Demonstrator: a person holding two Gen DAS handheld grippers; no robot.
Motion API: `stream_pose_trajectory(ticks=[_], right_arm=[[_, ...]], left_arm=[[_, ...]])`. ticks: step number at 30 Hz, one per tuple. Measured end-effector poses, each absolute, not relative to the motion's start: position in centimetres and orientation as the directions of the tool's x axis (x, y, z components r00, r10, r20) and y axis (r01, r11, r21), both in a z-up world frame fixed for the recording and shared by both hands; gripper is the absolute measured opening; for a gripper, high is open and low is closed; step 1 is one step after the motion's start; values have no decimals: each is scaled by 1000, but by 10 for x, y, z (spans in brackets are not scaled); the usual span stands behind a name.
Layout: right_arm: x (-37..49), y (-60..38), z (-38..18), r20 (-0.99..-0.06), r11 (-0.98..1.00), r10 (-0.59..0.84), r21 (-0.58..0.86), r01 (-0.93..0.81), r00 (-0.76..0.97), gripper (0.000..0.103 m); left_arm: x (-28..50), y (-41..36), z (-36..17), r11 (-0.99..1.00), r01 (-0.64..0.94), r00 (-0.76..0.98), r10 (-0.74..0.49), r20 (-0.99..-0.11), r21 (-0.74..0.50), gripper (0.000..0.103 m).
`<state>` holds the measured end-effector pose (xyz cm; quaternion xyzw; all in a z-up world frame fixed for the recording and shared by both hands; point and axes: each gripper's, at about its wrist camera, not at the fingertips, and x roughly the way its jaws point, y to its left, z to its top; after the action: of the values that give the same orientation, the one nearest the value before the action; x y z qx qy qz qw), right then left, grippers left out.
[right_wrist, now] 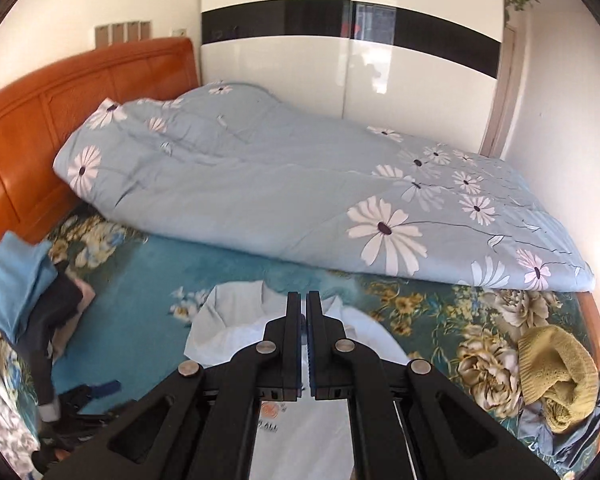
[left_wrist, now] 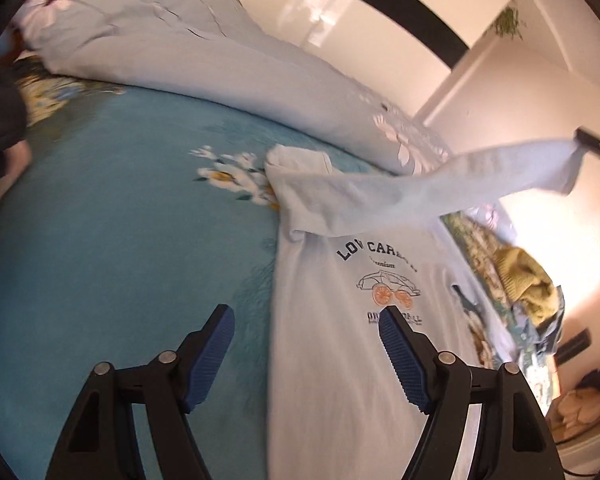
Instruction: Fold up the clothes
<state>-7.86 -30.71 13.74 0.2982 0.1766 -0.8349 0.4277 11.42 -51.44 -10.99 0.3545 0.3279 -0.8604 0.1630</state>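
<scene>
Bright daylight floods in from the right, blowing out the wall (left_wrist: 560, 216) there. Motion blur softens the left wrist view; fisheye bending darkens both frames' corners.

I count: 1 white printed T-shirt (left_wrist: 340, 360), 1 floral duvet (right_wrist: 300, 184), 1 yellow knit garment (right_wrist: 556, 368), 1 blue folded cloth (right_wrist: 12, 280), 1 dark garment (right_wrist: 56, 312), 2 grippers, i.e. left (left_wrist: 306, 324) and right (right_wrist: 304, 300); 1 headboard (right_wrist: 60, 96), 1 wardrobe (right_wrist: 340, 52).
</scene>
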Motion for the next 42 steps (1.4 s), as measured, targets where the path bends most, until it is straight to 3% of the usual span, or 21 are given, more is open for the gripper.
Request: stream_pose_trajectory(ticks=[5,9,12,14,19,26,27,30,37,38,39,40,41,42], right_arm=[[-123,-287,121,-664,-635,-585,18,772,-466,2],[-170,-269,62,-758,-714,-449,-13,700,-472,2],[-204,-257,20,-808,-754,-400,21,656,-433,2],[-220,-250,-2,-828,-777,-387,56,627,-405,2],[-249,-243,-38,-852,-805,-371,97,585,-369,2],[-264,-249,-72,-880,-826,-306,54,562,-364,3],[-264,-244,-73,-870,-831,-321,69,551,-374,5],[-263,-233,-70,-843,-849,-334,75,523,-422,32],[-235,-226,-63,-825,-836,-296,-20,548,-482,32],[-229,-224,-62,-822,-831,-299,-26,556,-485,32],[-225,-222,-61,-820,-825,-310,-19,564,-481,34],[-222,-219,-60,-819,-821,-323,-8,571,-475,34],[-218,-216,-59,-816,-819,-336,6,574,-470,34],[-216,-212,-58,-814,-819,-349,25,573,-463,34]], left_arm=[[56,-531,-140,-707,548,-628,4,-778,-447,78],[33,-543,-153,-687,620,-577,-73,-814,-378,78],[36,-548,-154,-649,717,-504,-232,-832,-253,78],[44,-555,-157,-612,757,-475,-276,-835,-229,78],[59,-566,-156,-589,765,-490,-267,-830,-263,78],[49,-578,-152,-578,690,-611,-139,-779,-437,78],[44,-581,-151,-582,678,-621,-129,-773,-448,78],[25,-593,-145,-597,636,-658,-89,-747,-489,78],[-27,-615,-148,-632,617,-658,-87,-748,-468,75],[-29,-616,-149,-628,607,-672,-77,-737,-487,73],[-30,-616,-150,-625,599,-682,-69,-728,-501,59],[-32,-617,-152,-623,596,-684,-65,-727,-506,36],[-33,-617,-154,-621,594,-687,-61,-725,-511,24],[-35,-618,-156,-621,593,-687,-58,-724,-512,4]])
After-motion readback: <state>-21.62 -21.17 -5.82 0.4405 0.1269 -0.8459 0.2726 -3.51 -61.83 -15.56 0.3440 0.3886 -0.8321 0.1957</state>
